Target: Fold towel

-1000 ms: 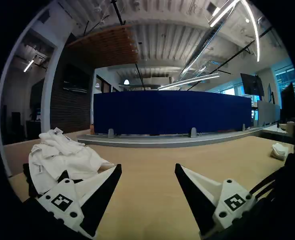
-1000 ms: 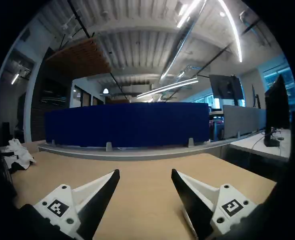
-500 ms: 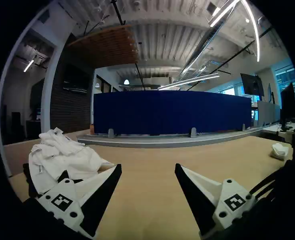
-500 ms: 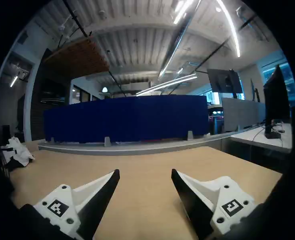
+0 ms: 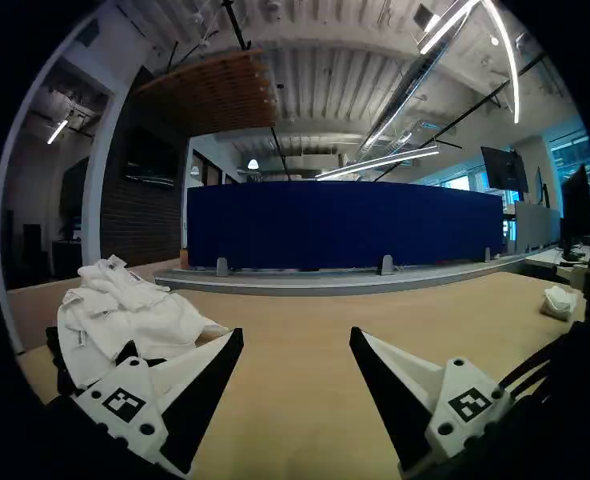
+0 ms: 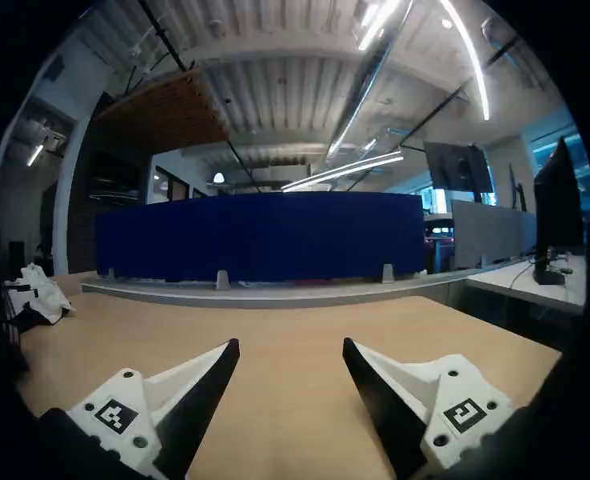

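A crumpled pile of white towels [image 5: 127, 316] lies on the wooden table [image 5: 295, 384], just ahead and left of my left gripper [image 5: 295, 344], partly behind its left finger. That gripper stands open, nothing between its fingers. In the right gripper view the same white pile [image 6: 39, 300] sits at the far left edge of the table [image 6: 295, 336], well away from my right gripper [image 6: 291, 352], which is open and empty too. A small folded white cloth [image 5: 559, 302] rests at the right edge of the left gripper view.
A long blue divider panel [image 5: 343, 224] on a grey base runs along the table's far side. Desks with monitors [image 6: 555, 212] stand to the right beyond the table's edge. Bare wooden tabletop stretches ahead of both grippers.
The right gripper view tilted slightly up and then back a little, with the divider shifting in the image. The left gripper and the towel pile have stayed still.
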The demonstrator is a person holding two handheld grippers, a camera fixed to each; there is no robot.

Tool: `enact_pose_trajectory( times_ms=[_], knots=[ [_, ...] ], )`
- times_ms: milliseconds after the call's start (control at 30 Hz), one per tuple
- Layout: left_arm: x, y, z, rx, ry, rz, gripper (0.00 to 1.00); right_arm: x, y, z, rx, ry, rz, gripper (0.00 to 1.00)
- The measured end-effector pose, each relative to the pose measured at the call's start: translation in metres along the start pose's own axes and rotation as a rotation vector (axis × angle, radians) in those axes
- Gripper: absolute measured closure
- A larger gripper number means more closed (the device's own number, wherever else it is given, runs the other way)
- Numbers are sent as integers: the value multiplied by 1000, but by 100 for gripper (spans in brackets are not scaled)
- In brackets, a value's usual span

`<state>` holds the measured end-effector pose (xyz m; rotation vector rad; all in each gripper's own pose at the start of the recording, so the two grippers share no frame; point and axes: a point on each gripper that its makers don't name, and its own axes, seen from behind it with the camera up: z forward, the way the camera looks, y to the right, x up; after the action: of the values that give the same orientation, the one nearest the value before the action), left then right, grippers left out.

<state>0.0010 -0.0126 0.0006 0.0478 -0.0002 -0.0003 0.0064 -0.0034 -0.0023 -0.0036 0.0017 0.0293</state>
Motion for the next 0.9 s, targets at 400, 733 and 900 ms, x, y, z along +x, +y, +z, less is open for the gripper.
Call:
enact_pose_trajectory(
  times_ms=[400,733,900],
  knots=[
    [0,1,0,0,0,0,1,-4,-3,1,8,-1,-31,0],
    [0,0,-1,0,0,0,1,-3,-2,0,5,-1,-29,0],
    [0,0,0,0,0,0,1,-5,-2,-1,8,-1,-30,0]
  ],
)
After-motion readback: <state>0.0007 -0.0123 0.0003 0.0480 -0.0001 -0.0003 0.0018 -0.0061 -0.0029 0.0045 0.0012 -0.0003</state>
